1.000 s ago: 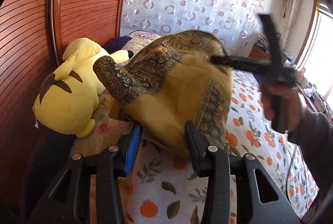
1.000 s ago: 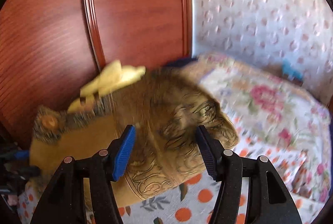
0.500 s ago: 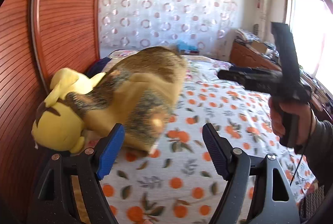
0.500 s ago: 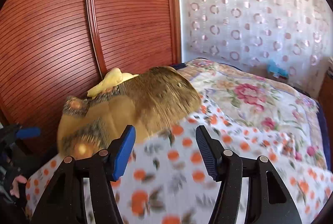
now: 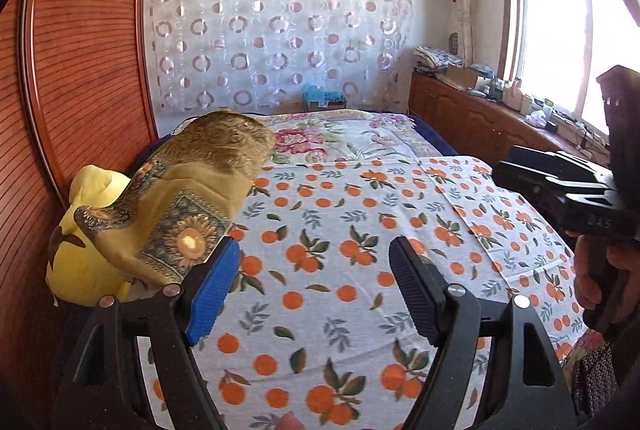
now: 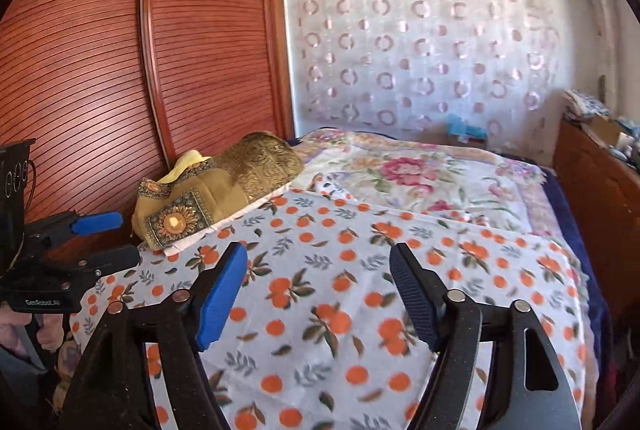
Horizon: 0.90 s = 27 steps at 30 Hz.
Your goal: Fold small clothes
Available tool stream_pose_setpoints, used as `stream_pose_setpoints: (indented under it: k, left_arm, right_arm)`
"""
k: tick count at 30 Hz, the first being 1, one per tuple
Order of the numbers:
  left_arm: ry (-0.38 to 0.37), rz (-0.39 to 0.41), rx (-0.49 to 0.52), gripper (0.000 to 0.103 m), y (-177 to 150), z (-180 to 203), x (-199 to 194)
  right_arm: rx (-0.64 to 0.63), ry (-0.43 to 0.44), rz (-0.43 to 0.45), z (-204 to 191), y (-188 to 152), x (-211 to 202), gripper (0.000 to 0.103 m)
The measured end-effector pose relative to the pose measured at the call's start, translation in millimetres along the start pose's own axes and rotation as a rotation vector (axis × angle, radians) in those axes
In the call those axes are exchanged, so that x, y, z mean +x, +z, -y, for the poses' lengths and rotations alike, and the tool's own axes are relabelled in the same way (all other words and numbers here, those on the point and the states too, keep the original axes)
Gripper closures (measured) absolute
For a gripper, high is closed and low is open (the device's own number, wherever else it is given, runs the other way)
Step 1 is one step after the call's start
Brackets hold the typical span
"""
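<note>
Both of your grippers stood open and empty: the left gripper (image 5: 316,290) with only the orange-print sheet (image 5: 340,230) between its jaws, and the right gripper (image 6: 318,290) likewise, its jaws having just widened with nothing between them. The folded garment (image 5: 188,206), mustard-brown with a sunflower patch, lay at the bed's far-left edge beside the slatted wardrobe door (image 6: 120,70), draped partly over a yellow plush toy (image 5: 80,266). From your left gripper it lay ahead and to the left, close to the blue pad; from your right it lay farther off, up and to the left, with its long axis running diagonally away toward the floral quilt (image 6: 420,174). Your left hand appeared the nearer. Hidden from you were the garment's underside, how much of the toy it covered, and any further clothes to be folded.
</note>
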<state>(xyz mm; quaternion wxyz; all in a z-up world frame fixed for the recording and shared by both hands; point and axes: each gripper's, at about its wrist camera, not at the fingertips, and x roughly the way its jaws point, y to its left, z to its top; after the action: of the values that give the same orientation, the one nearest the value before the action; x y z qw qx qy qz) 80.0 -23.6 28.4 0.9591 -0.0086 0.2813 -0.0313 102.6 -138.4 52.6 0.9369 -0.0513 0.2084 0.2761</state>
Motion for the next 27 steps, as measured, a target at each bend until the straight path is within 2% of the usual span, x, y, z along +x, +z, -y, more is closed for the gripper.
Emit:
stream_pose_setpoints:
  k: [13, 19, 27]
  left_arm:
    - [-0.017, 0.036, 0.023, 0.025, 7, 52, -30]
    - [-0.009, 0.065, 0.030, 0.025, 8, 65, -44]
    - [0.000, 0.070, 0.025, 0.025, 5, 69, -49]
  right_arm:
    - [0.087, -0.153, 0.090, -29, -36, -89, 0.022]
    - [0.103, -0.182, 0.113, -48, -52, -111, 0.022]
    - [0.113, -0.191, 0.125, -60, -63, -112, 0.022]
